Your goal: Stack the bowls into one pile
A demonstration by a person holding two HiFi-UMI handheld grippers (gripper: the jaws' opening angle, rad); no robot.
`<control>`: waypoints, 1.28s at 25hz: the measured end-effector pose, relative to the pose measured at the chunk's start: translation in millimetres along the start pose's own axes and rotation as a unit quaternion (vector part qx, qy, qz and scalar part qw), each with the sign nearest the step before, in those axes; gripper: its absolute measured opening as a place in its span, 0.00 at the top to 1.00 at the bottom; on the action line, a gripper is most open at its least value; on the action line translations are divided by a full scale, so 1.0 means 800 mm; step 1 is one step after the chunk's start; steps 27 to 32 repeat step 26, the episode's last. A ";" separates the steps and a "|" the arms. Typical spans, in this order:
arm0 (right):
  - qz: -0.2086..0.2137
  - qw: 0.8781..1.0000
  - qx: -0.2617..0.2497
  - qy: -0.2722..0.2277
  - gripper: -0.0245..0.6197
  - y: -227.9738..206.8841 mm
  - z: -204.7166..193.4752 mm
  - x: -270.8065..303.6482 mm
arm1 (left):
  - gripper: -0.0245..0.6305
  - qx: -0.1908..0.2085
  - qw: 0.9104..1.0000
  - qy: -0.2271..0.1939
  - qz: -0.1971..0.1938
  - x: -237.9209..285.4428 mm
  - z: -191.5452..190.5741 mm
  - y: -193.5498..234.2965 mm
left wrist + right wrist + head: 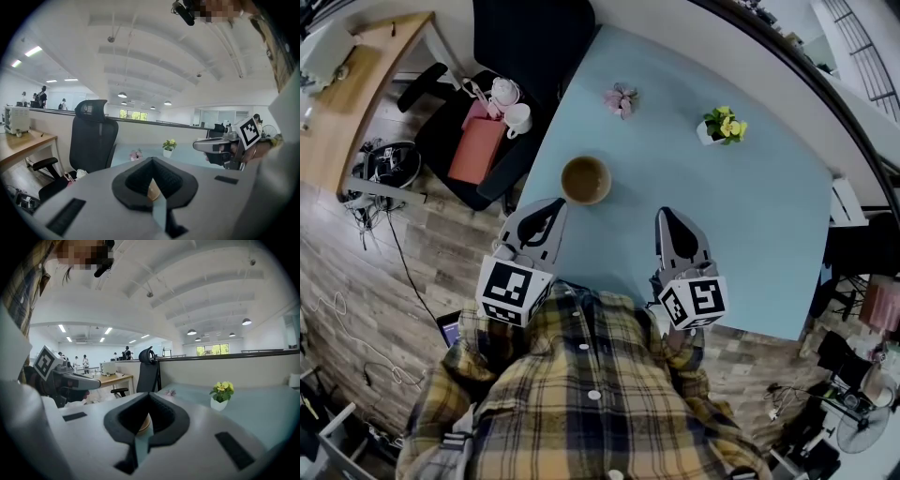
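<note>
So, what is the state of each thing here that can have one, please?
left gripper: shut, empty.
right gripper: shut, empty.
bowl: upright on the table, touched by neither gripper.
yellow flower pot: standing upright.
pink flower pot: standing upright.

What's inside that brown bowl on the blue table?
From above, the bowl on the table shows only its dark brown inside, with nothing loose in it. Whether more bowls are nested underneath cannot be seen, because its own rim covers them.
</note>
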State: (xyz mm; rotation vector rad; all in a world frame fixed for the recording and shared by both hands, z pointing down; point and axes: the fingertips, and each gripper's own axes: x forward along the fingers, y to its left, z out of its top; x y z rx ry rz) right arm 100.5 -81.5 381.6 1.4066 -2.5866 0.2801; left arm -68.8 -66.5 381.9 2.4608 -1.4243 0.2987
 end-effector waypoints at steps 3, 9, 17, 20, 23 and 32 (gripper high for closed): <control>0.008 1.000 -0.002 0.002 0.96 0.006 0.000 0.002 | 0.98 -0.001 1.000 0.001 0.001 -0.002 -0.002 0.003; 0.010 1.000 -0.002 0.001 0.96 0.008 0.001 0.006 | 0.98 -0.001 1.000 0.001 0.005 -0.003 -0.003 0.006; 0.001 1.000 0.010 0.003 0.96 0.004 -0.001 0.004 | 0.98 -0.001 1.000 0.000 0.006 -0.002 -0.001 0.011; -0.001 1.000 0.012 0.002 0.96 0.003 -0.001 0.004 | 0.98 0.000 1.000 0.000 0.008 -0.001 -0.002 0.014; -0.002 1.000 0.012 0.002 0.96 0.000 -0.002 0.005 | 0.98 0.000 1.000 0.000 0.008 0.001 -0.001 0.015; -0.002 1.000 0.014 0.001 0.96 -0.003 -0.001 0.006 | 0.98 0.001 1.000 -0.002 0.007 0.006 0.000 0.013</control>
